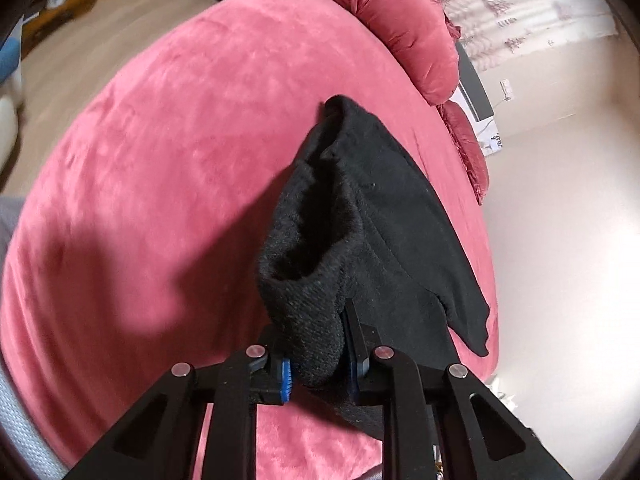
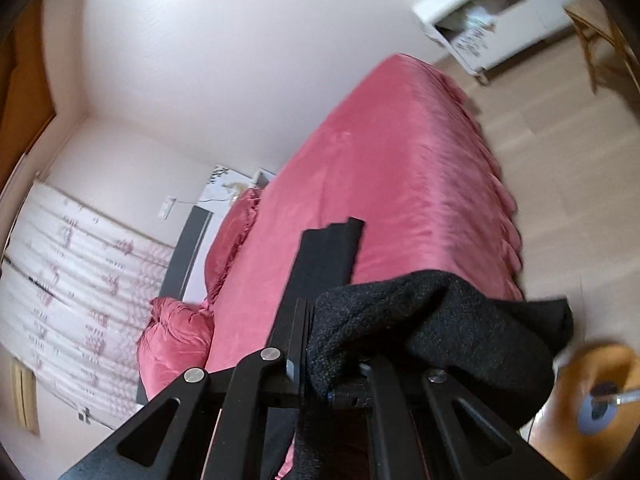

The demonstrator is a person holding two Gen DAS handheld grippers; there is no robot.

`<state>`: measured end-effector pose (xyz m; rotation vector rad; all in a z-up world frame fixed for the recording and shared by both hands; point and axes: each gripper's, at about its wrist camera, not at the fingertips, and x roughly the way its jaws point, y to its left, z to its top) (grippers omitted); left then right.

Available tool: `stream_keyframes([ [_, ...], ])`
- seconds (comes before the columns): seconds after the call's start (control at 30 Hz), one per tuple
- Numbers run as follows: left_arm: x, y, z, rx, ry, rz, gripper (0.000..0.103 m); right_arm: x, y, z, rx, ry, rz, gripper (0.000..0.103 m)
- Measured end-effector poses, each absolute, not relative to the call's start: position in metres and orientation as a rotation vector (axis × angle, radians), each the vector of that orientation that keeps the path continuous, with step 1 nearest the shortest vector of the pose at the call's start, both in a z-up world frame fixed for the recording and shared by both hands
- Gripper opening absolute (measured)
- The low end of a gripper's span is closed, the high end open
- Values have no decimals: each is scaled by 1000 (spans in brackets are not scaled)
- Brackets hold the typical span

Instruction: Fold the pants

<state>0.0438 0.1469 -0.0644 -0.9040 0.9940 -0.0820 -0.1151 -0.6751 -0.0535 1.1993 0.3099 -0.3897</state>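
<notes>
Over the pink bed (image 1: 168, 168), the left gripper (image 1: 318, 364) points forward and downward, its jaws clamped on a thick knitted band of the black pants (image 1: 360, 216). From that grip the fabric opens into a dark pocket-like fold and runs away toward the far right part of the bed, with one loose corner hanging over the right edge of the cover. To the left of the pants the bedspread lies broad and bare, crossed by a shadow close to the gripper. At the far end, pink pillows (image 1: 404, 20) are heaped by a patterned curtain (image 1: 532, 4), and a pale wall stands just past the bed's right edge. In the right wrist view, the right gripper (image 2: 320, 368) is tilted less steeply and sits higher above the bed (image 2: 384, 168); its jaws are closed tight on another bunch of the pants (image 2: 440, 328), which drapes over the right finger and hides it. A flat dark strip of the garment reaches ahead across the cover. Beyond the bed's right edge here lies open wood floor (image 2: 560, 168), with a white cabinet (image 2: 500, 32) far off.
</notes>
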Motion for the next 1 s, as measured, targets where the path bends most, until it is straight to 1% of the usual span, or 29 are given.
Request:
stream_keyframes([
  [0.23,63,147,-31,-972,929,-146,19,-105,-685,-75,1246,367,-432,5],
  [0.43,111,137,12,-931,866,-176,19,-54,-696,-59,1210,394,-427,5],
  [0.53,142,133,21,-910,854,-181,19,-17,-698,-45,1173,405,-410,5],
  [0.67,191,136,18,-965,843,-151,19,40,-699,-31,1123,429,-407,5],
  [0.77,229,140,4,-1008,847,-100,19,88,-702,-25,1099,451,-426,5],
  [1.0,296,148,-33,-1044,867,4,19,204,-701,-34,1041,514,-470,5],
])
